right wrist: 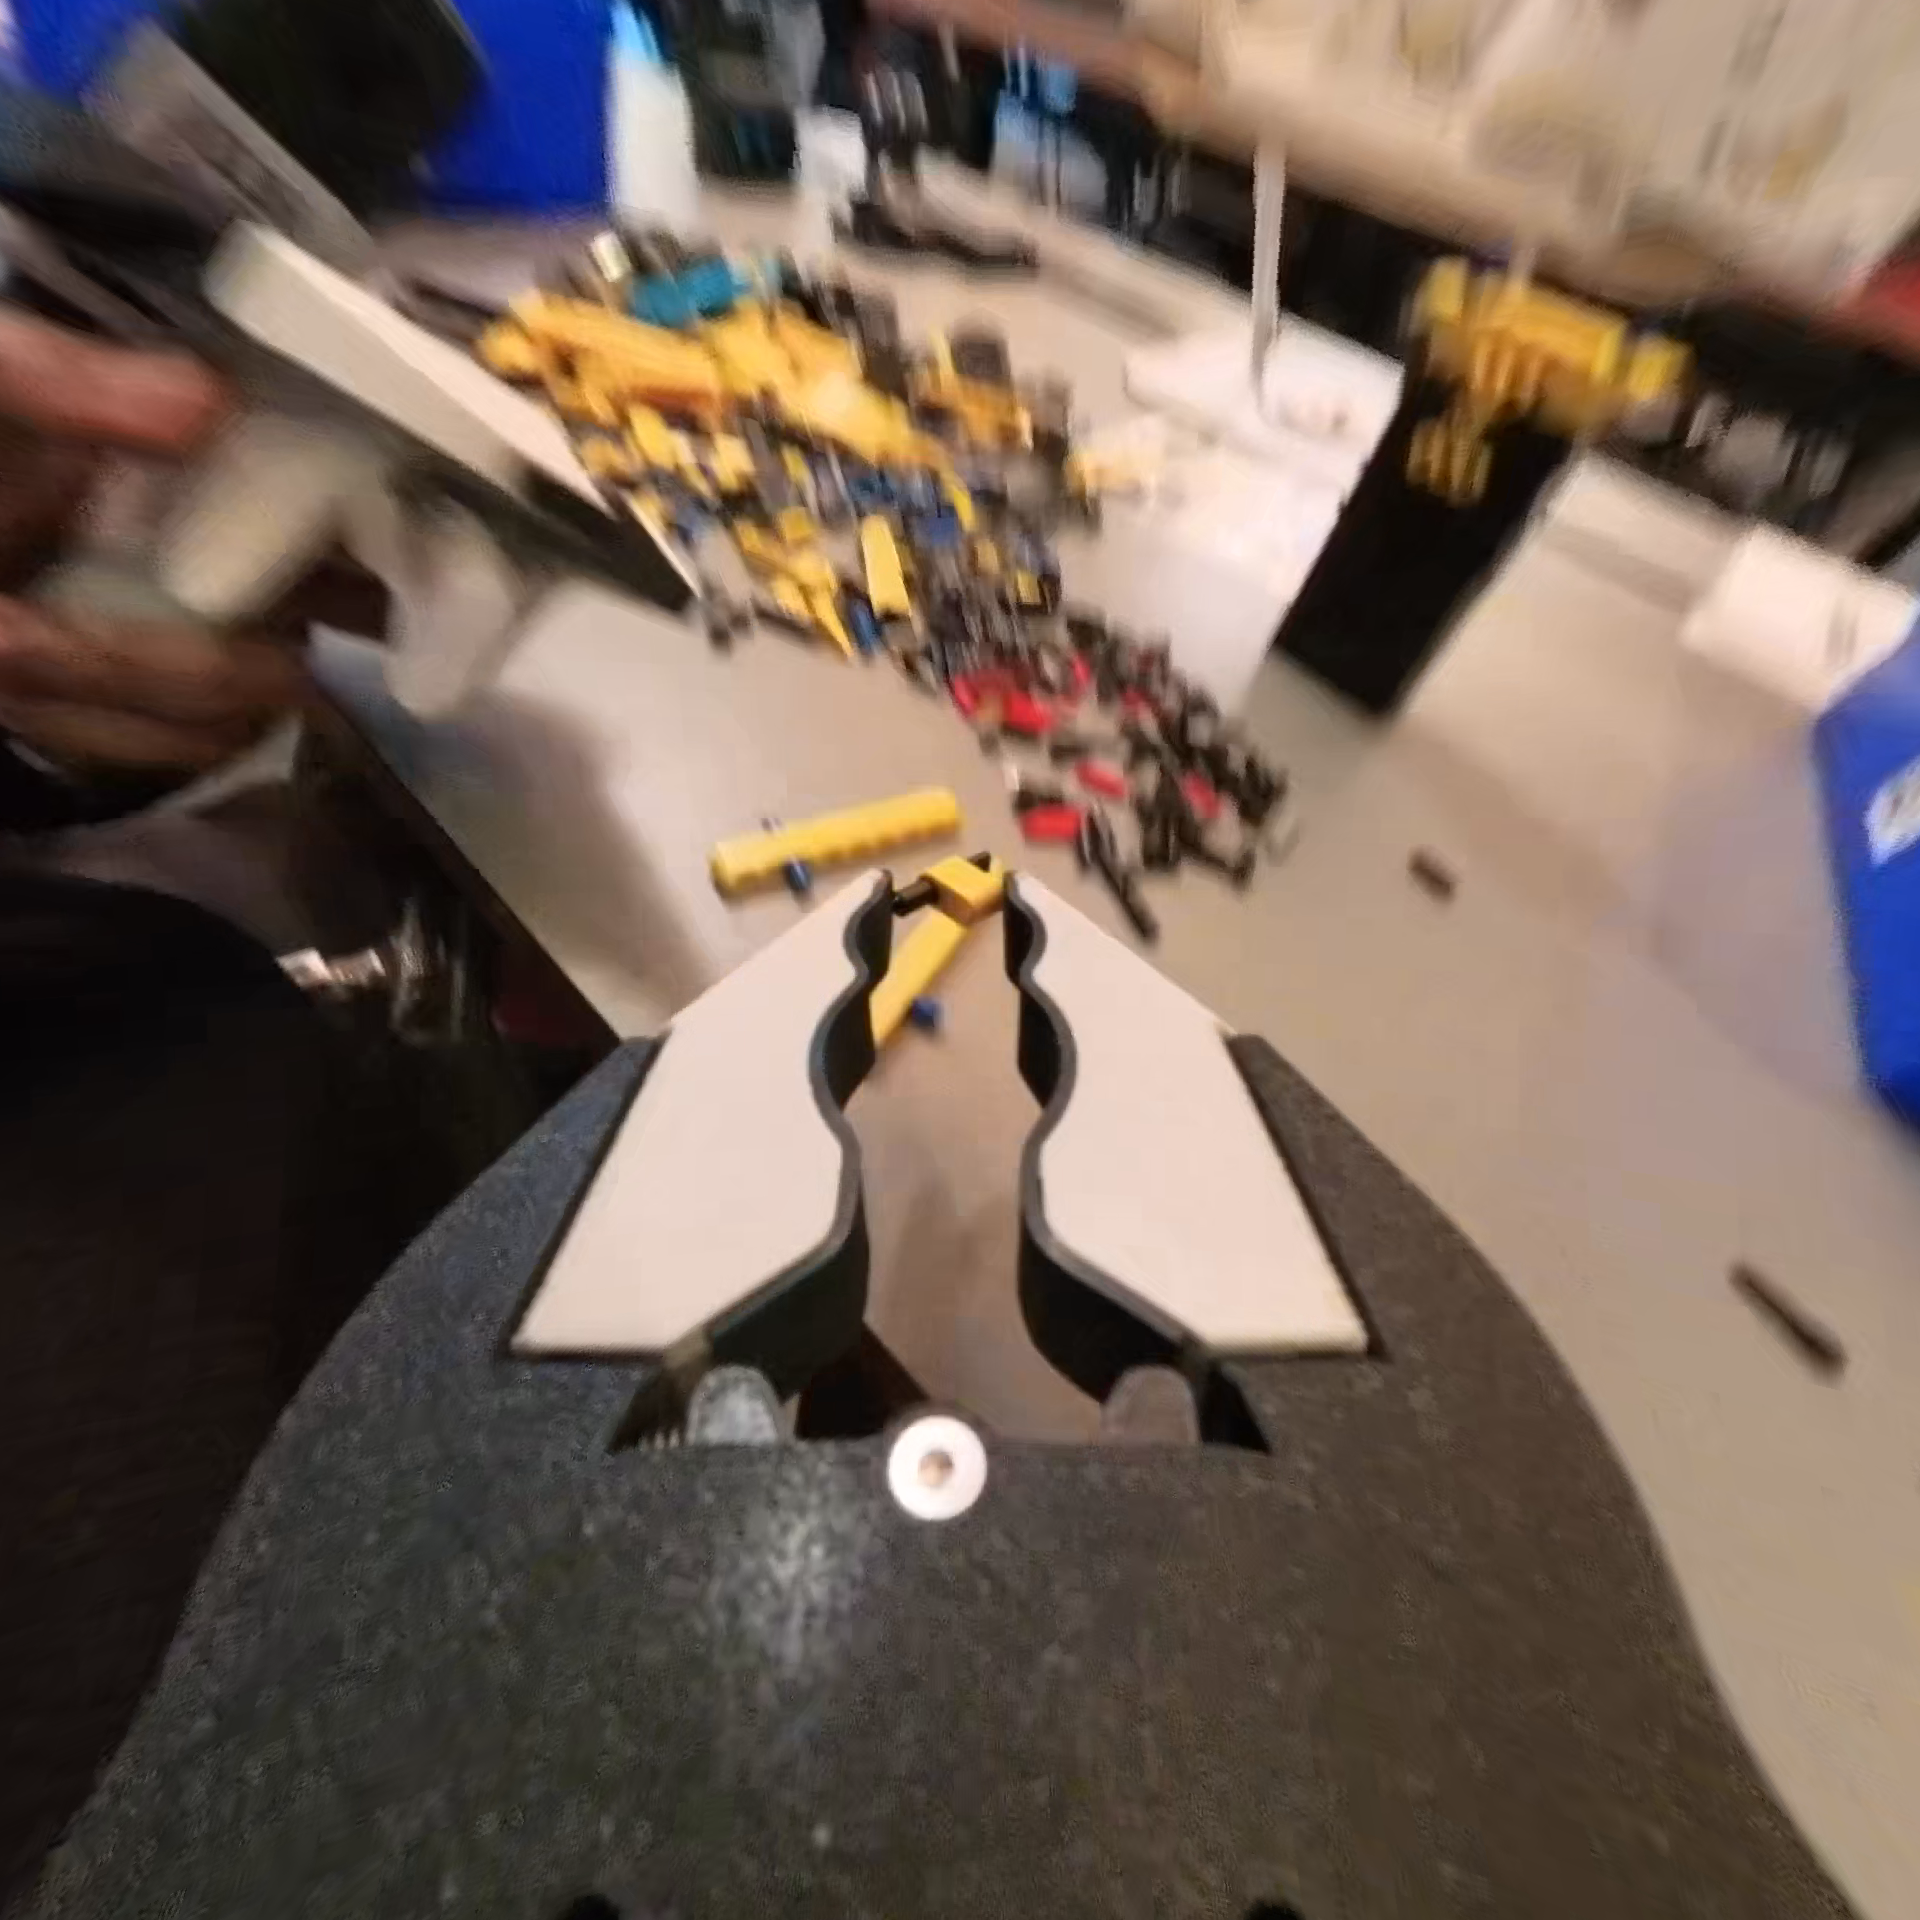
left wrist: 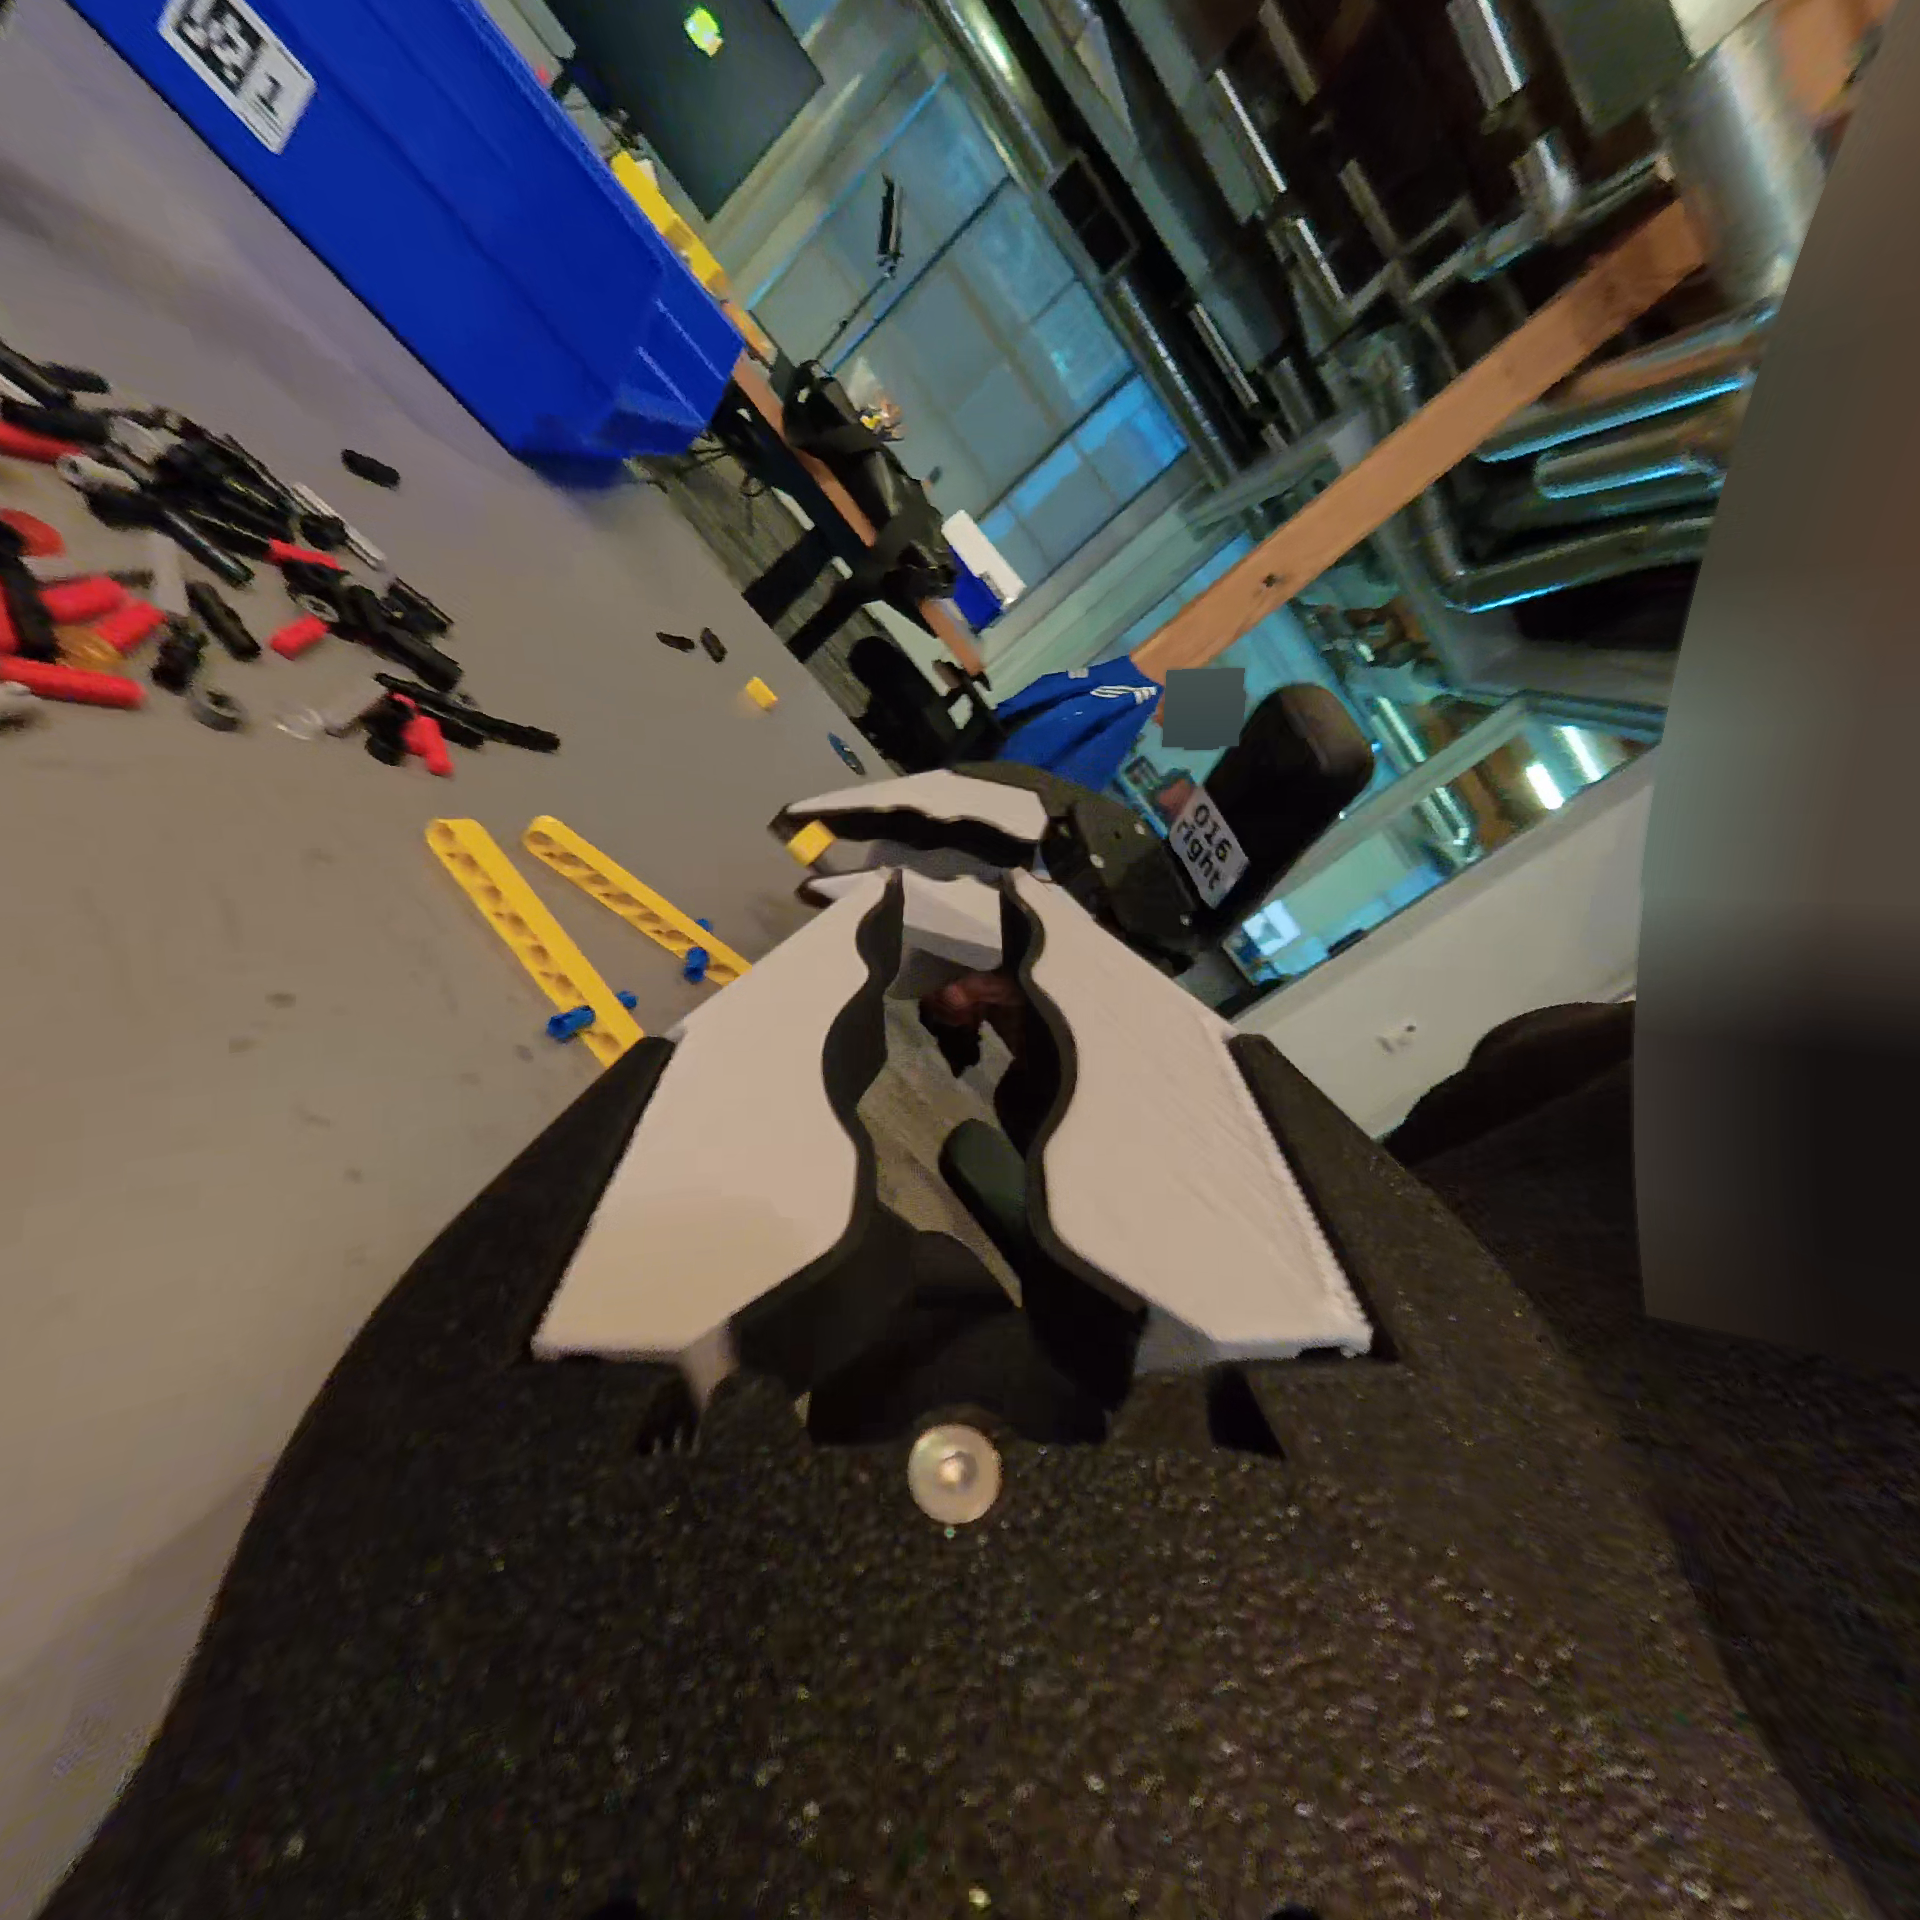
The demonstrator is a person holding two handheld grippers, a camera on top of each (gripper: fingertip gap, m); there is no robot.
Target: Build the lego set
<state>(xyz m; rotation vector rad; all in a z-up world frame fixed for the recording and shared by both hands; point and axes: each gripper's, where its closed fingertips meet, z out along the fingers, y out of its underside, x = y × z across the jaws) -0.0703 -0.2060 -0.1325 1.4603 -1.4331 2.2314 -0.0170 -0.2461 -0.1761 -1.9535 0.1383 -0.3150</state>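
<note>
My right gripper (right wrist: 948,883) is shut on a small yellow connector piece (right wrist: 961,891) with a black pin on it, held above the grey table (right wrist: 1455,1091). A yellow beam (right wrist: 914,966) with a blue pin lies just below it, and a second yellow beam (right wrist: 831,836) lies beyond. In the left wrist view the right gripper (left wrist: 798,860) shows just ahead with the yellow piece (left wrist: 810,842) in its tips. My left gripper (left wrist: 953,883) is slightly open and empty, tilted, close behind the right one. Two yellow beams (left wrist: 525,925) with blue pins lie to its left.
A pile of red and black parts (left wrist: 208,582) (right wrist: 1122,748) and a pile of yellow and blue parts (right wrist: 810,436) lie on the table. A blue bin (left wrist: 416,208) (right wrist: 1870,883) stands at the table's edge. A black stand bears a yellow assembly (right wrist: 1507,353). A hand holds the blurred left gripper (right wrist: 312,468). Spacing between my two grippers at the tips: around 8 centimetres.
</note>
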